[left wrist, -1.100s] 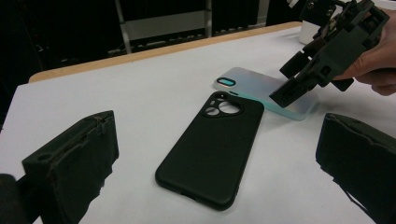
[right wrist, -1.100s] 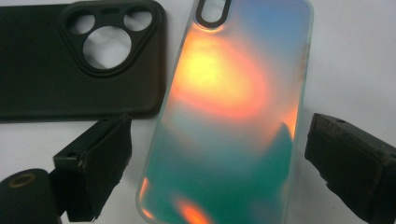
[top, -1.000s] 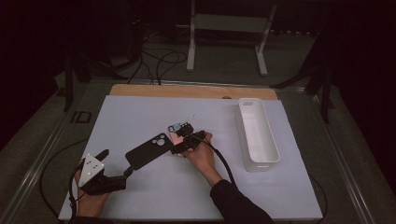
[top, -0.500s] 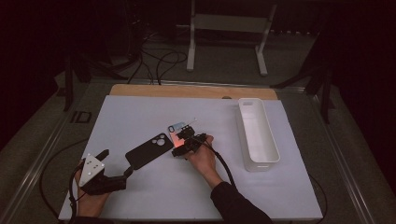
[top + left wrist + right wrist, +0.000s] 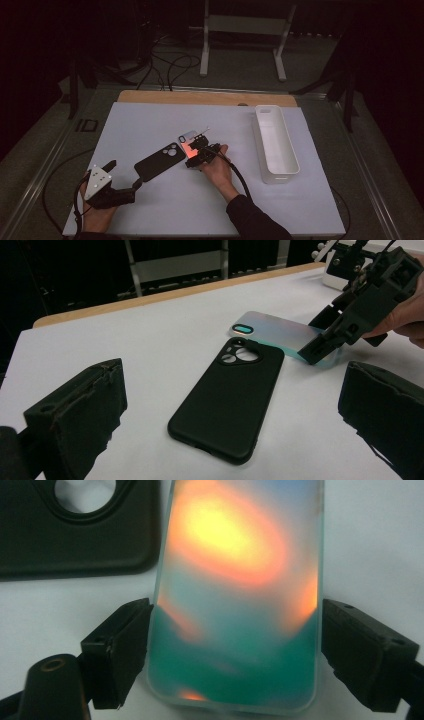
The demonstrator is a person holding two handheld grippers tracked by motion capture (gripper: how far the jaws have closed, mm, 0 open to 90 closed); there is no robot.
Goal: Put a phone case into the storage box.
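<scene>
Iridescent phone (image 5: 235, 595) flat on table, black case (image 5: 227, 397) just beside

White tray (image 5: 276, 145) on mat's (image 5: 150, 120) right side; metal stand (image 5: 243, 30) and cables (image 5: 167, 62) on far floor.

Black case (image 5: 159, 161) beside phone (image 5: 190, 137), white tray (image 5: 276, 145) well apart

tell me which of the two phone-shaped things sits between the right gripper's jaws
The shiny iridescent phone, not the matte black phone case beside it. The right gripper straddles its near end, its jaws just closing in.
</scene>
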